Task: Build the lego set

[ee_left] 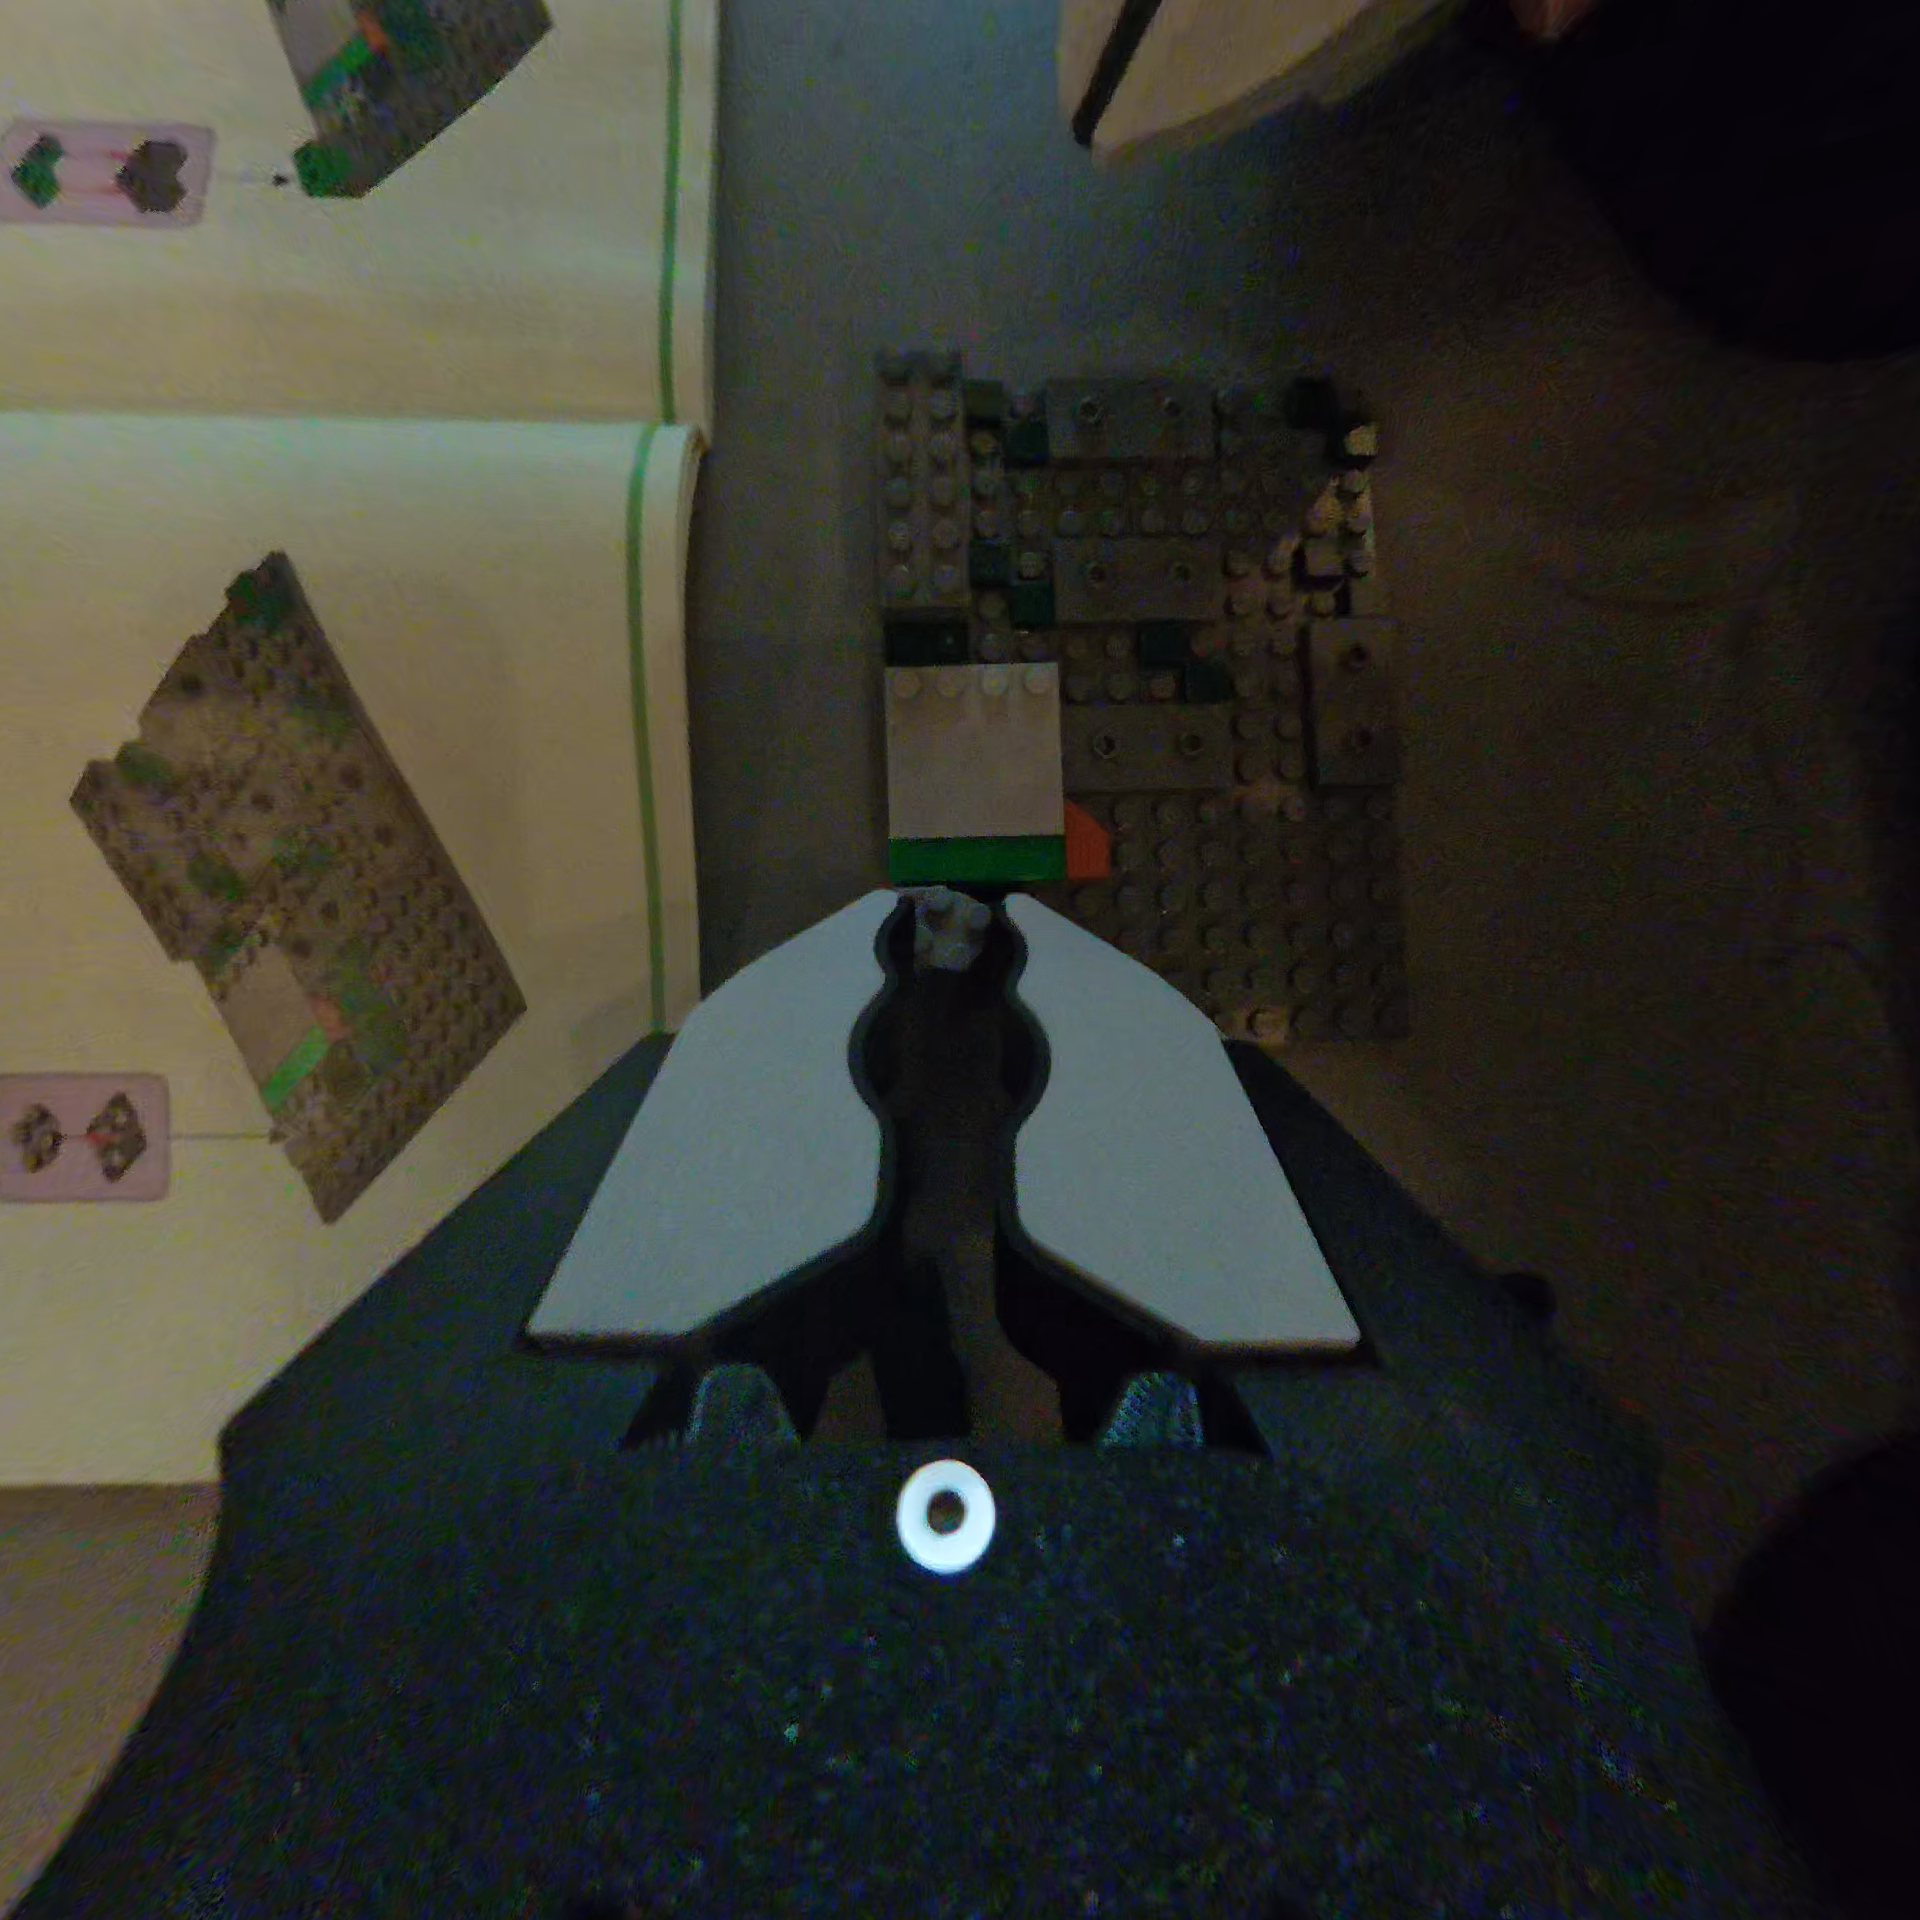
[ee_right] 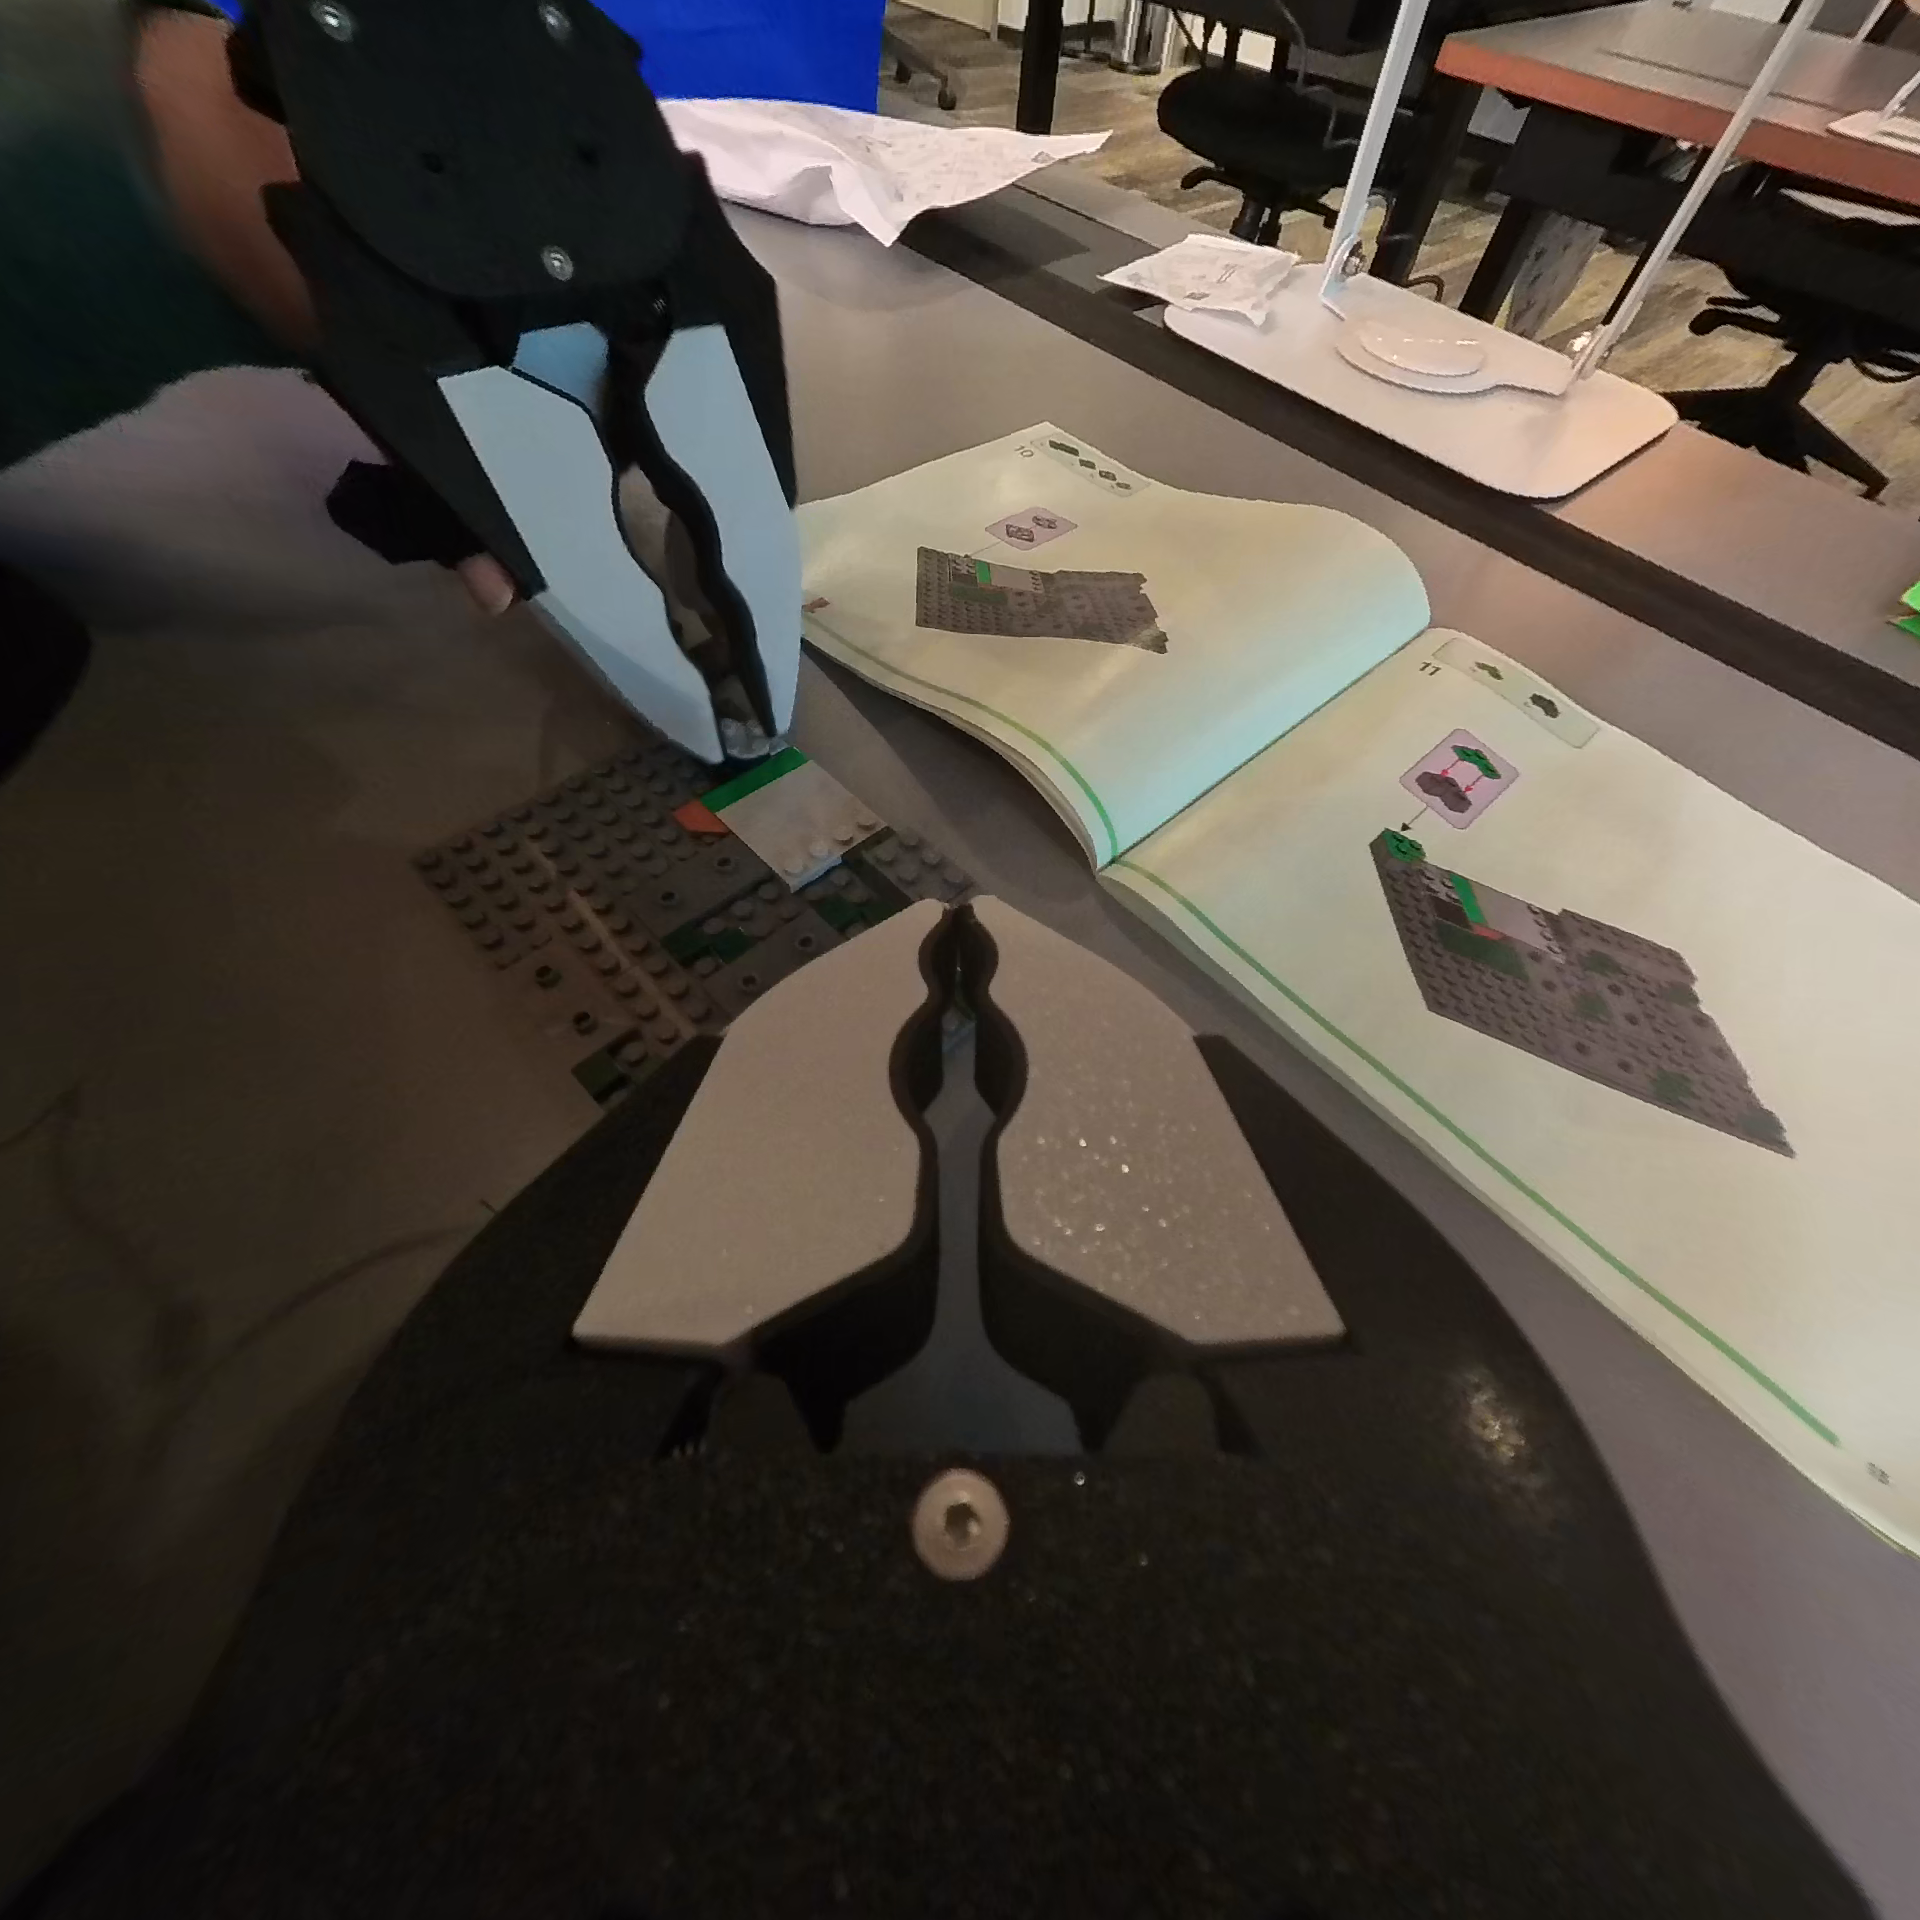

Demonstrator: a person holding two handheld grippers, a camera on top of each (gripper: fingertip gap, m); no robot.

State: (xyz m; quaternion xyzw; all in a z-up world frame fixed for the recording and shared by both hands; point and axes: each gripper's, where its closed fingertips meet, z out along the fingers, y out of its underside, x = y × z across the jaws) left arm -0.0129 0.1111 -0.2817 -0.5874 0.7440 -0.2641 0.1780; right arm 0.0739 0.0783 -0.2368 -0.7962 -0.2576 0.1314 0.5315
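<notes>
A dark grey studded lego baseplate with grey and green pieces on it lies on the table; it also shows in the right wrist view. A light grey slab with a green strip and an orange wedge sits at its near left corner. My left gripper is shut on a small grey studded piece, held at the green strip's edge; it also shows in the right wrist view. My right gripper is shut with nothing seen in it, over the plate's near edge.
An open instruction booklet lies beside the plate, also in the left wrist view. A white lamp base, crumpled paper and office chairs stand farther back. A person's arm holds the left gripper.
</notes>
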